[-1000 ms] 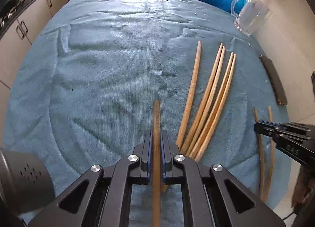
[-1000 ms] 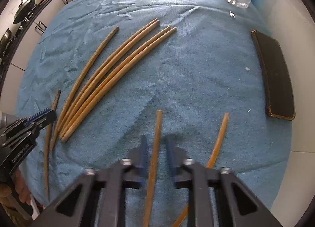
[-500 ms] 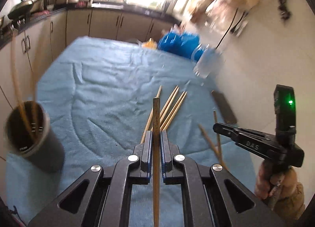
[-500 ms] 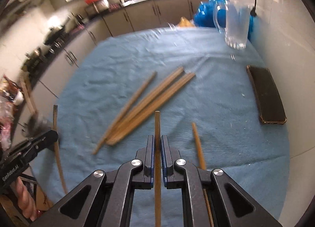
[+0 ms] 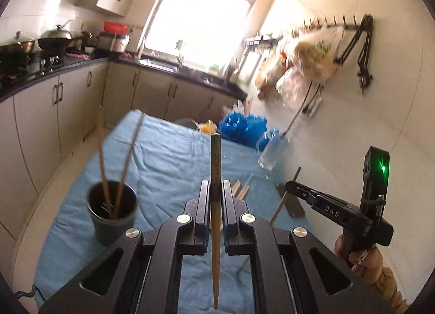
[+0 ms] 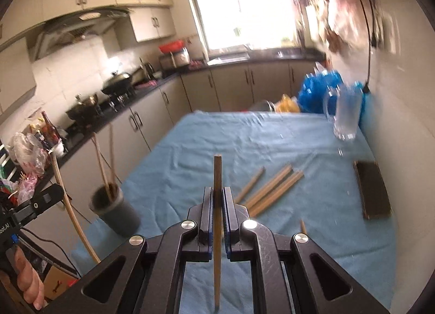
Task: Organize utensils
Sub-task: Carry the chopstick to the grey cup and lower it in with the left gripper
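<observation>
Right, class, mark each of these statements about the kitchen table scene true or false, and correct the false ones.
1. Each hand-held gripper is shut on a chopstick. True: the left hand-held gripper and the right hand-held gripper each clamp one.
2. The dark cup is empty. False: it holds two chopsticks.
3. The loose chopsticks lie on the blue cloth. True.
4. The glass mug lies on its side. False: it stands upright.
</observation>
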A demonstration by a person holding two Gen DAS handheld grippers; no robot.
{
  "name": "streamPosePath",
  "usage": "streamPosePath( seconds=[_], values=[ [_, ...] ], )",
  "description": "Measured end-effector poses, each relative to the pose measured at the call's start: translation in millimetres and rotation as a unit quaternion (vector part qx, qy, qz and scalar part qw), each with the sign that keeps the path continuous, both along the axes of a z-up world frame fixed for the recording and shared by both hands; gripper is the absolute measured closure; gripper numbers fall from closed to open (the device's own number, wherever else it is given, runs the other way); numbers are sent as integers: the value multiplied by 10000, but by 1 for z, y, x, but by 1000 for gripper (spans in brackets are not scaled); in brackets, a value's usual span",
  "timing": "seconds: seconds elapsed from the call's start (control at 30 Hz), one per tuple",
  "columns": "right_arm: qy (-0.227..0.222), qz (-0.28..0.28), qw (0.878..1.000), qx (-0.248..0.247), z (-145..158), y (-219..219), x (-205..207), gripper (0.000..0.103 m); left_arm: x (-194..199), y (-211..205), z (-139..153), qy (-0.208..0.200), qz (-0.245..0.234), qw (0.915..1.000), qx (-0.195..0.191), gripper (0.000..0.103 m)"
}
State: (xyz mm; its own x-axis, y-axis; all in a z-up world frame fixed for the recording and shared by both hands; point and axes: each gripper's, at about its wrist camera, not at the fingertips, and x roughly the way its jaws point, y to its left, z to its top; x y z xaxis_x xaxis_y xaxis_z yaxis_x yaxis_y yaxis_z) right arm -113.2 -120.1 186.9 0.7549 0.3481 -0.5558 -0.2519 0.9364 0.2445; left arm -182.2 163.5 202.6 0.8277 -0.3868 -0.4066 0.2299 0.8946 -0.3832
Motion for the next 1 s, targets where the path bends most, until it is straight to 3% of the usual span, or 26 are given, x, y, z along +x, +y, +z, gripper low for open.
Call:
streamPosePath(
  seconds=[0.37, 0.67, 0.83, 1.0],
  values=[
    [-859, 382, 9954, 197, 73, 57, 9, 97, 10, 66, 50, -808, 1002, 9915, 202, 96],
    [-1242, 781, 9884, 395, 119, 112, 24, 96, 40, 97, 63, -1029, 1556, 9818, 367, 96],
    [-1172, 965, 9868, 556, 119, 140, 38, 96, 58, 106, 53, -946, 1677, 9804, 407, 96],
    [-785, 1080, 9894, 566, 89, 163, 58, 96, 80, 113, 20, -594, 1726, 9824, 394, 96]
  ],
)
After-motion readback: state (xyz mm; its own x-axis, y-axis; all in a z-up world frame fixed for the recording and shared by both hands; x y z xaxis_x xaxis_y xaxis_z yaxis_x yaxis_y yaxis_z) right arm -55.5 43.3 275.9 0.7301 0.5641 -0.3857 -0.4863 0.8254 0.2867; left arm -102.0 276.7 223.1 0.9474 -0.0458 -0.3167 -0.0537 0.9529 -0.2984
